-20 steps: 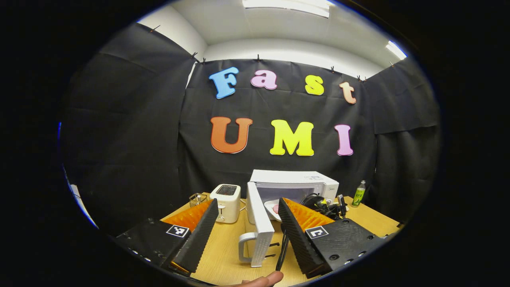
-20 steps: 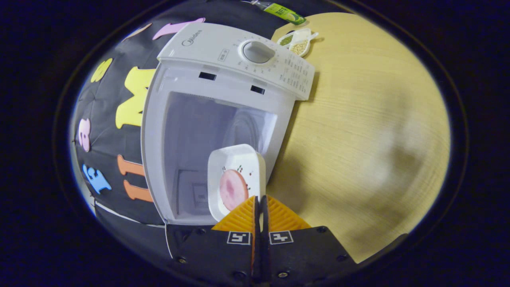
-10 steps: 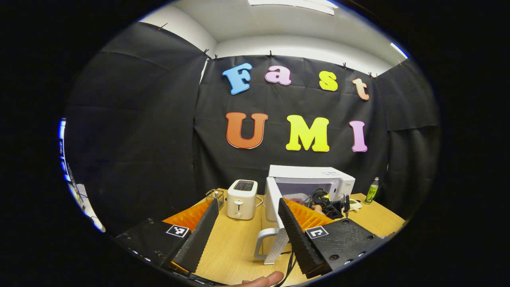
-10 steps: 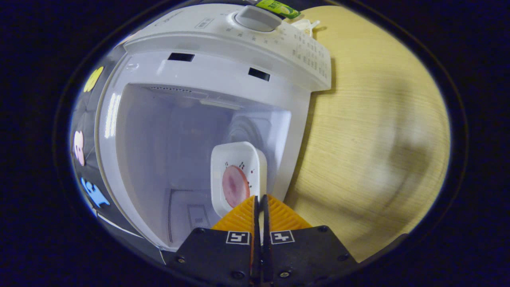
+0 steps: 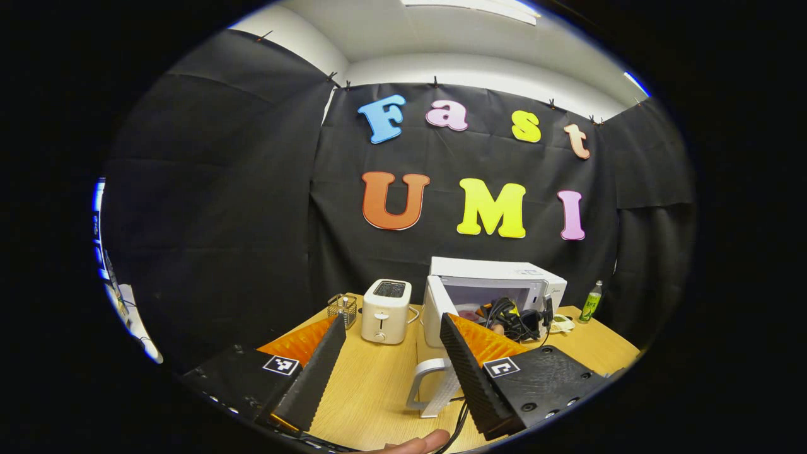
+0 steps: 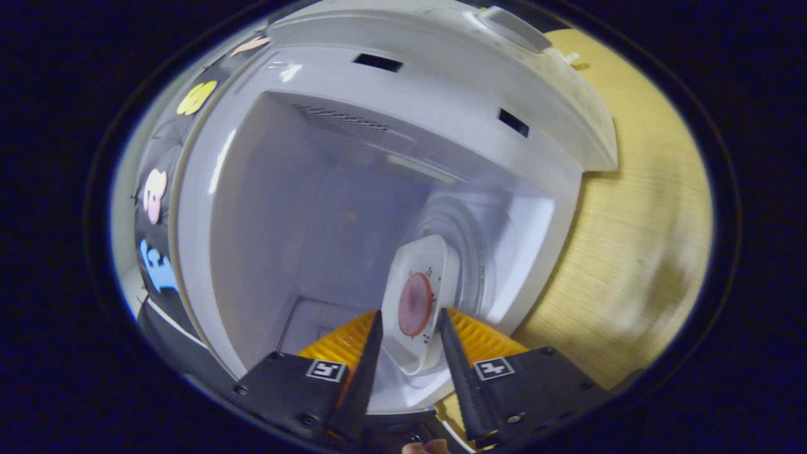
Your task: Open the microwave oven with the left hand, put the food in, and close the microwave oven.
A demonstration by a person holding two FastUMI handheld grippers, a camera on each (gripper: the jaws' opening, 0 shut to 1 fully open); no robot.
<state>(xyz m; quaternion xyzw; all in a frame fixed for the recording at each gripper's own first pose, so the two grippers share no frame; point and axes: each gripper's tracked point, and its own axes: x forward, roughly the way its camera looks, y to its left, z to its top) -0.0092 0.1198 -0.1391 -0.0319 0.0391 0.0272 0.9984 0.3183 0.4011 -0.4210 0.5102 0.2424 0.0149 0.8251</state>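
Note:
The white microwave (image 5: 504, 277) stands at the back of the wooden table, and its door (image 5: 434, 309) is swung open toward me with the handle (image 5: 423, 384) in front. My left gripper (image 5: 391, 321) hovers open and holds nothing, well short of the door. In the right gripper view the cavity (image 6: 315, 208) is close. A white plate (image 6: 423, 258) carrying a pink slice of food (image 6: 414, 304) sits on the turntable inside. My right gripper (image 6: 408, 318) is open, with one finger on each side of the plate's near edge. Its dark body and cables (image 5: 514, 318) reach into the oven's mouth.
A white toaster (image 5: 386, 302) and a small wire basket (image 5: 343, 308) stand left of the microwave. A green bottle (image 5: 589, 302) is at its right. The control panel's knob (image 6: 510, 28) and bare table (image 6: 643, 208) lie right of the cavity. A fingertip (image 5: 416, 441) shows at the bottom.
My right gripper carried the plate deep into the cavity and then opened, letting go of it. The left gripper drew back a little from the door.

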